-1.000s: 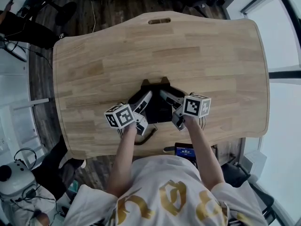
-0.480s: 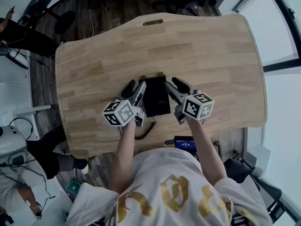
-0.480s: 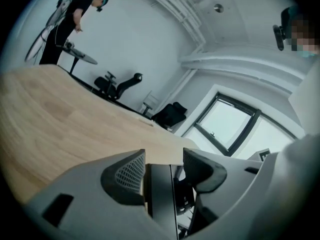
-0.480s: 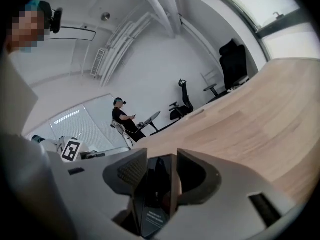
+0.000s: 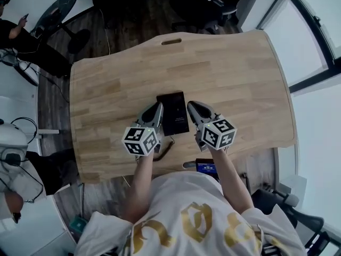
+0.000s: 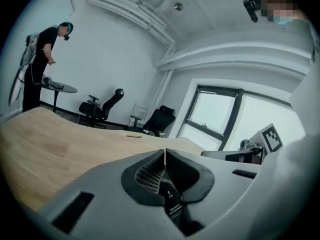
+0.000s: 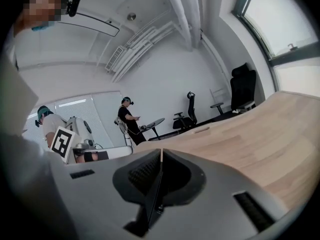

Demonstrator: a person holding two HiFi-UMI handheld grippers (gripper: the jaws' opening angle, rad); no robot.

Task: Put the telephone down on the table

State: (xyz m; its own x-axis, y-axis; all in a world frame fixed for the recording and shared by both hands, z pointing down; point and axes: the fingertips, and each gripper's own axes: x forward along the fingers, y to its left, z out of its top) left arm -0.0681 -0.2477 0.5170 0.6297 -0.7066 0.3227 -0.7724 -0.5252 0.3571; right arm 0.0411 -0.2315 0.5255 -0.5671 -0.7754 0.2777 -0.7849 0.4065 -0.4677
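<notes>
The black telephone point(image 5: 173, 112) lies flat on the wooden table point(image 5: 234, 84), near its front edge. My left gripper point(image 5: 155, 110) hovers just left of it and my right gripper point(image 5: 191, 108) just right, both lifted off the table and touching nothing. In the left gripper view the jaws of the left gripper point(image 6: 165, 152) are closing and the pads meet with nothing between them. The right gripper view shows the same for the right gripper point(image 7: 161, 152). The telephone is out of sight in both gripper views.
A dark cable point(image 5: 166, 149) curls at the table's front edge behind the telephone. A small lit screen point(image 5: 208, 169) sits at the person's waist. Office chairs point(image 5: 200, 4) and a round side table point(image 5: 57, 14) stand beyond the far edge; a person point(image 6: 41, 66) stands at left.
Both grippers let go of the telephone, spread away from its sides and rose. Their jaws went from wide open to shut. The telephone now lies alone on the table.
</notes>
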